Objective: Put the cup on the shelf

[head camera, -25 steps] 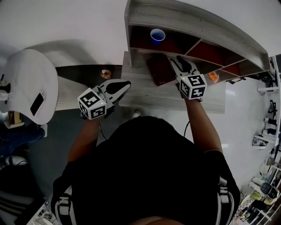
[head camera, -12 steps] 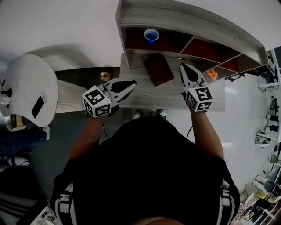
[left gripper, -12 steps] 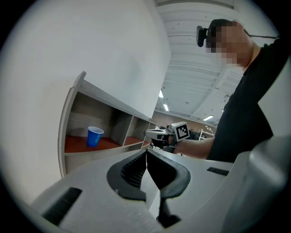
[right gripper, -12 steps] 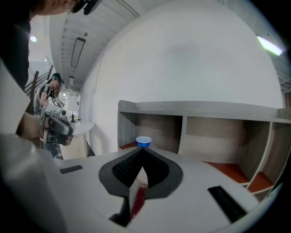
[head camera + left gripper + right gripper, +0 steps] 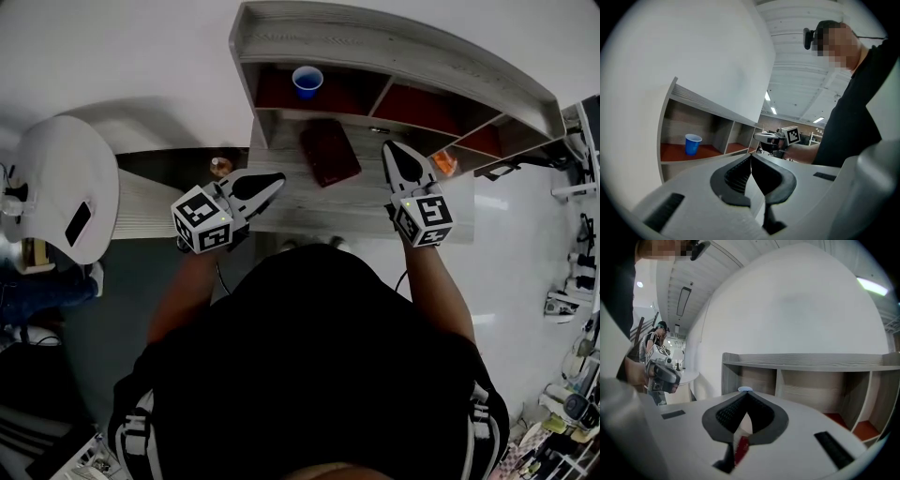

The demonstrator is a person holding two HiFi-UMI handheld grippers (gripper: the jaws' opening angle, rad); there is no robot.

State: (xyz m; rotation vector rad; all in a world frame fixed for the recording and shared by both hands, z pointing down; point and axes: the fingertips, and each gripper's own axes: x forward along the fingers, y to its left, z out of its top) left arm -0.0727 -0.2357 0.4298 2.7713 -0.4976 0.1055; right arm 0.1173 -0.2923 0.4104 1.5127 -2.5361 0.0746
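A blue cup (image 5: 307, 81) stands upright in the leftmost compartment of the grey wooden shelf (image 5: 394, 47), on its red floor. In the left gripper view the cup (image 5: 693, 144) is alone in that compartment. My right gripper (image 5: 387, 145) hovers over the grey table (image 5: 309, 202), to the right of the cup and apart from it, jaws shut and empty. In the right gripper view only the cup's rim (image 5: 745, 389) peeks over the shut tips (image 5: 746, 394). My left gripper (image 5: 277, 176) is shut and empty over the table's left part, and its tips (image 5: 751, 156) meet.
A dark red flat book-like thing (image 5: 329, 152) lies on the table below the shelf. An orange object (image 5: 444, 163) sits under the shelf's right end. A small round item (image 5: 221, 165) rests on the dark surface at left, beside a white round table (image 5: 66, 178) with a phone (image 5: 78, 222).
The right gripper has pulled back from the shelf front toward the right of the table and its jaws have shut. The left gripper stayed about where it was. The cup has not moved.
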